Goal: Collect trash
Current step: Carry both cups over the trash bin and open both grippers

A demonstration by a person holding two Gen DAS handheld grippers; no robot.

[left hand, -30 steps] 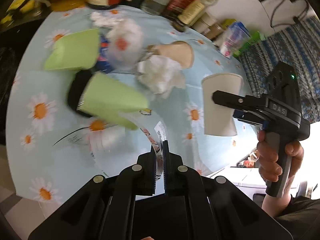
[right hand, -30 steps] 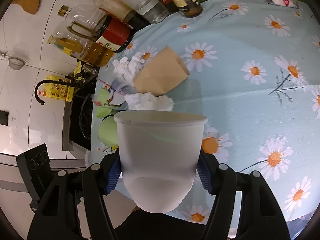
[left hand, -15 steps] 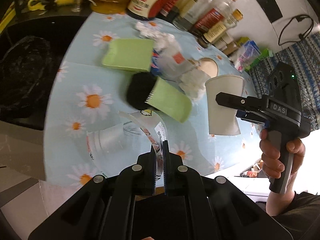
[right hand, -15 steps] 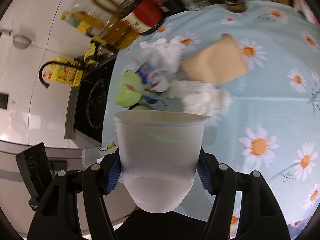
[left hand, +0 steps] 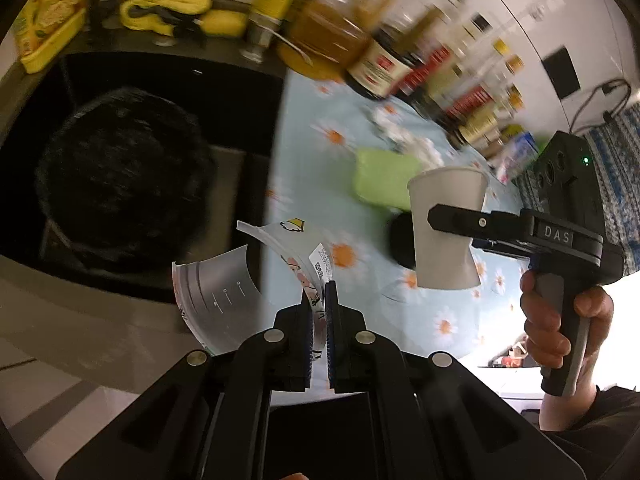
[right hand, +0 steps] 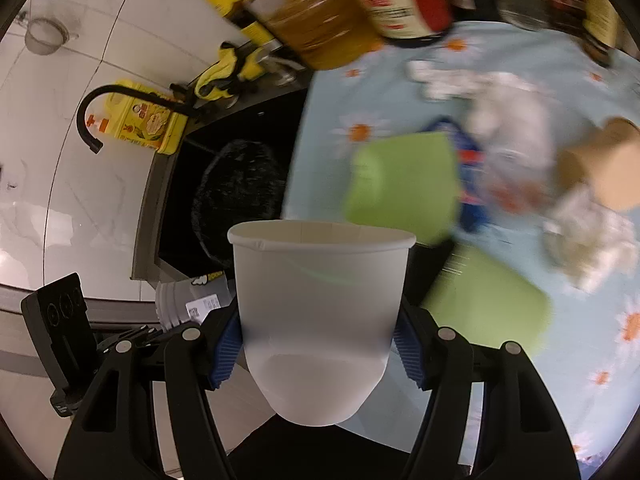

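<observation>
My left gripper point(left hand: 319, 292) is shut on the rim of a clear plastic cup point(left hand: 224, 292) with a printed label, held off the table's left edge near a black-lined bin point(left hand: 120, 176). My right gripper point(right hand: 320, 332) is shut on a white paper cup point(right hand: 320, 300), also seen in the left wrist view point(left hand: 446, 228). On the daisy tablecloth point(right hand: 540, 380) lie green cups point(right hand: 404, 184), a brown paper cup point(right hand: 600, 160) and crumpled tissues point(right hand: 588, 236). The left gripper and clear cup show in the right wrist view point(right hand: 188, 304).
Bottles of oil and sauce point(left hand: 360, 40) crowd the table's far edge. A dark sink with a black faucet point(right hand: 116, 108) and a yellow box point(right hand: 148, 124) lie beyond the bin point(right hand: 240, 192). A striped blue cloth point(left hand: 616, 184) is at the right.
Both grippers have swung left with their cups, from over the table toward its left edge. The black bin has come into view in front of the left gripper.
</observation>
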